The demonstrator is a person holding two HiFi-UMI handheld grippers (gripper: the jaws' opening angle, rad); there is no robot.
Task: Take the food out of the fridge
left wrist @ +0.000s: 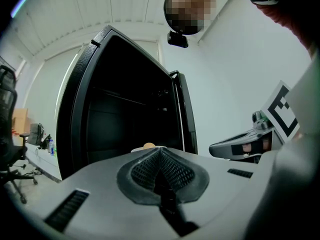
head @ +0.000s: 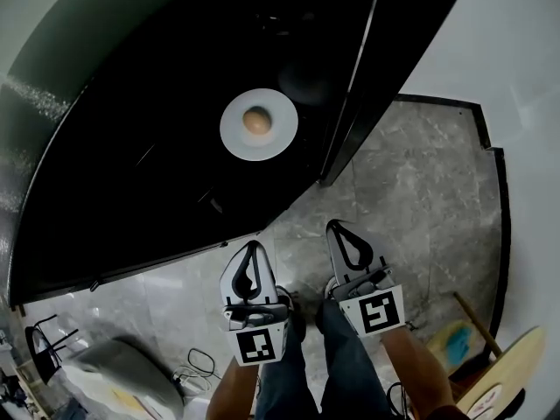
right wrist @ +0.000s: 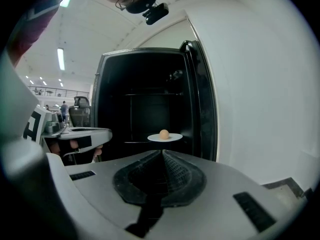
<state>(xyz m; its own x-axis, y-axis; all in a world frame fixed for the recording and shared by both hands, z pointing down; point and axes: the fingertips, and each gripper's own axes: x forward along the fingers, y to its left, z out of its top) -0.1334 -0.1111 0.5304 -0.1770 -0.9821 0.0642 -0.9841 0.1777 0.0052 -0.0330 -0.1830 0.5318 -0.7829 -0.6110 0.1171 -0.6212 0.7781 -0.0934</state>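
A black fridge point(head: 131, 147) stands open, its door point(head: 367, 86) swung to the right. Inside, on a shelf, a white plate point(head: 229, 128) carries a small round tan piece of food point(head: 255, 121); the plate point(right wrist: 172, 138) and the food point(right wrist: 164, 134) also show in the right gripper view. In the left gripper view only the food's top point(left wrist: 149, 145) peeks over the jaws. My left gripper point(head: 253, 250) and right gripper point(head: 338, 231) are side by side over the floor, short of the fridge. Both are shut and hold nothing.
Grey marble floor point(head: 420, 191) lies before the fridge, with a white wall point(head: 516, 51) to the right. A wooden chair point(head: 499, 374) is at the lower right. At the lower left are a black office chair point(head: 44, 344), a grey object point(head: 122, 370) and cables.
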